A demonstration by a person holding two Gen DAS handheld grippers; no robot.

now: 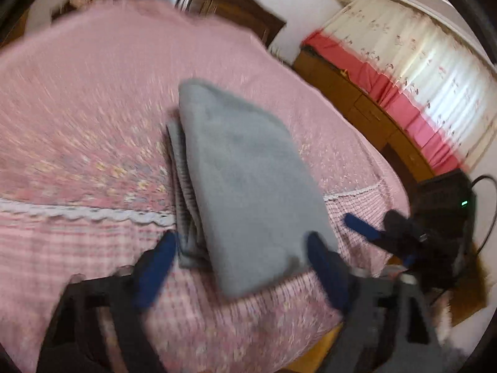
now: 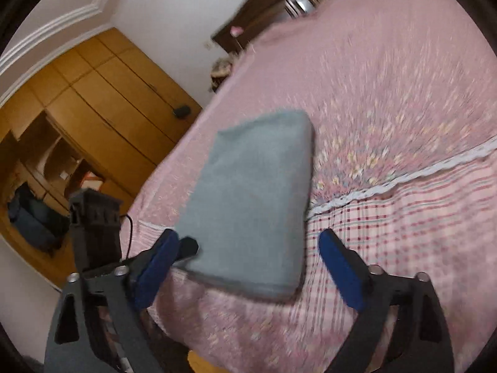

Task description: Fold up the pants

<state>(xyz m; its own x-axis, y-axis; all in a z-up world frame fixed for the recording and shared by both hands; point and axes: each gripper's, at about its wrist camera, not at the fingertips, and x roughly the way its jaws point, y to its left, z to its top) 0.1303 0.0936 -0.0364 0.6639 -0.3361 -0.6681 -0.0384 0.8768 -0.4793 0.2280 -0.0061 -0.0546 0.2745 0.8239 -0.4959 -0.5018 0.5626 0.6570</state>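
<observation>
Already folded, the pants (image 1: 245, 183) lie mid-frame on the bed (image 1: 77, 108).
Soft, light, floppy stuff, I'd judge: best pinched at the near edge through all layers. Left gripper (image 1: 240, 267) and right gripper (image 2: 248, 262) both hang spread wide, gripping nothing, either side of that edge.

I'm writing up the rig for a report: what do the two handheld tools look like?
Both match: the left tool and right tool each have two flat blue fingers on dark grey, cut-out frames with silver bolts. The right tool's body shows a green light and a black cable in the left view.
</observation>
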